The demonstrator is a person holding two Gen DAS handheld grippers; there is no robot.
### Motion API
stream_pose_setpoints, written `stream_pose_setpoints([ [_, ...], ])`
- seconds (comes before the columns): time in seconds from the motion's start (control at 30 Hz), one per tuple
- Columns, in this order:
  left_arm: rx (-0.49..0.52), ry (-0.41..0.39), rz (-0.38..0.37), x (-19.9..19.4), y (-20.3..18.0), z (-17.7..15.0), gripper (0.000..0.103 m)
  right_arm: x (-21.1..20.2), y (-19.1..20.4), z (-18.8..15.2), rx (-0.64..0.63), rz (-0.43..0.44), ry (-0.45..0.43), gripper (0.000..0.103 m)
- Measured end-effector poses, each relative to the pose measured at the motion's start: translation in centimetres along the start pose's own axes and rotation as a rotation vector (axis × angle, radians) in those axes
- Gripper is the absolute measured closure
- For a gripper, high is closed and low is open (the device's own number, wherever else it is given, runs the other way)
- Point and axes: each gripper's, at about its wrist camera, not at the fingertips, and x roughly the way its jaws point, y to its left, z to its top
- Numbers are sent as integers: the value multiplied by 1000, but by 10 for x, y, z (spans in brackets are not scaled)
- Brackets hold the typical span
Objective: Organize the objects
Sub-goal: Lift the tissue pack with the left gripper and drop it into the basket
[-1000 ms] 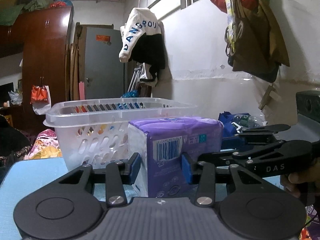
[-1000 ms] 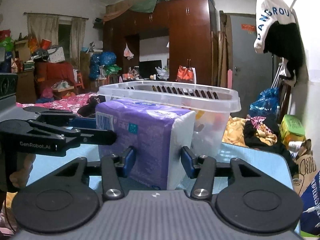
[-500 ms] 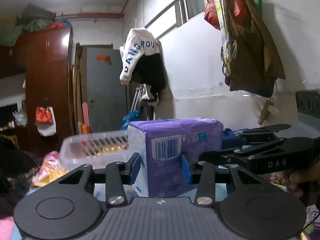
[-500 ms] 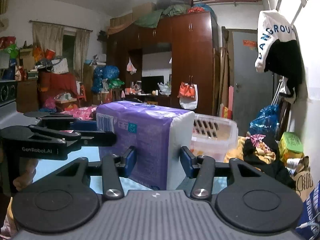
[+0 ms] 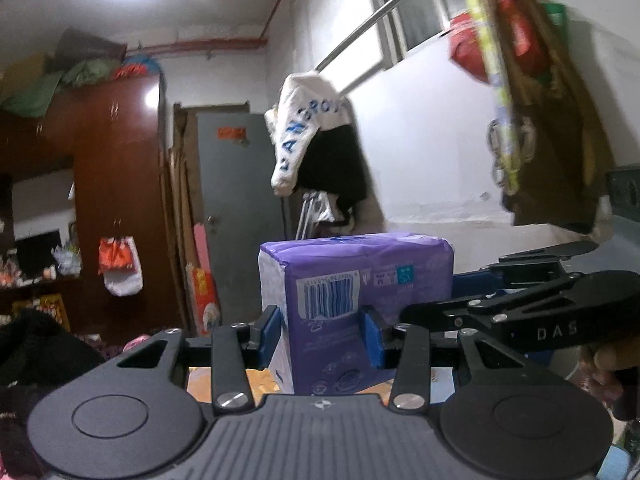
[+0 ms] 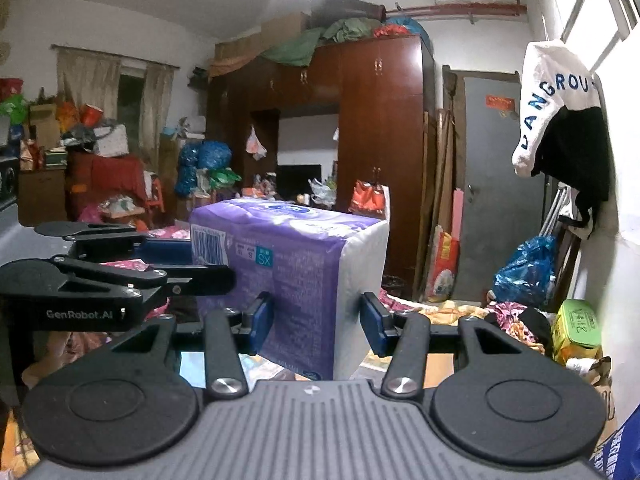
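A purple and white soft package (image 5: 352, 280) with a barcode on its end hangs in the air, gripped from two sides. In the left wrist view my left gripper (image 5: 322, 334) is shut on its near end, blue pads pressing both sides. My right gripper (image 5: 464, 288) reaches in from the right and clamps the package's far side. In the right wrist view the same package (image 6: 304, 264) sits between the pads of my right gripper (image 6: 318, 322), and my left gripper (image 6: 176, 256) holds it from the left. No basket shows in either view.
A brown wardrobe (image 6: 380, 152) and a grey door (image 5: 236, 216) stand behind. A white and black garment (image 5: 316, 140) hangs from a rail by the white wall, with bags (image 5: 532, 92) hung to its right. Clutter and piled cloth (image 6: 516, 320) lie below.
Both grippers have risen together with the purple package held between them. The white basket behind it sank in the pictures and has dropped out of view.
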Motion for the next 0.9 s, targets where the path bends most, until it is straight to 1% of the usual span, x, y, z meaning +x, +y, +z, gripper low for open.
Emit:
stream_pose_setpoints([
  [0.13,-50,58,27,30,19,-11,55,32,6,-9,-43,-31,49,52],
  [0.3,-87,128,66,60,32,-29,52,60,5,-25,6,-35,113,52],
  [0.37,-81,144,83,66,35,-34,49,65,4,-31,6,-40,119,50],
  [0.4,-80,143,118,67,36,-36,45,66,2,-34,11,-43,129,47],
  [0.43,-84,146,156,68,37,-38,31,64,-1,-35,33,-55,145,34],
  [0.47,-90,141,163,67,40,-38,23,61,-6,-36,59,-74,156,20],
  [0.53,-107,113,147,58,44,-40,22,49,-10,-38,54,-101,147,8],
  [0.57,-119,103,144,54,46,-40,19,45,-10,-37,49,-112,134,1],
  [0.67,-152,82,126,43,50,-40,10,33,-21,-38,90,-131,119,0],
  [0.73,-164,82,111,38,49,-43,8,28,-27,-40,118,-109,123,0],
  [0.83,-154,82,106,37,42,-46,1,30,-26,-40,108,-117,142,0],
  [0.9,-145,101,107,39,37,-46,1,37,-23,-35,89,-118,156,0],
])
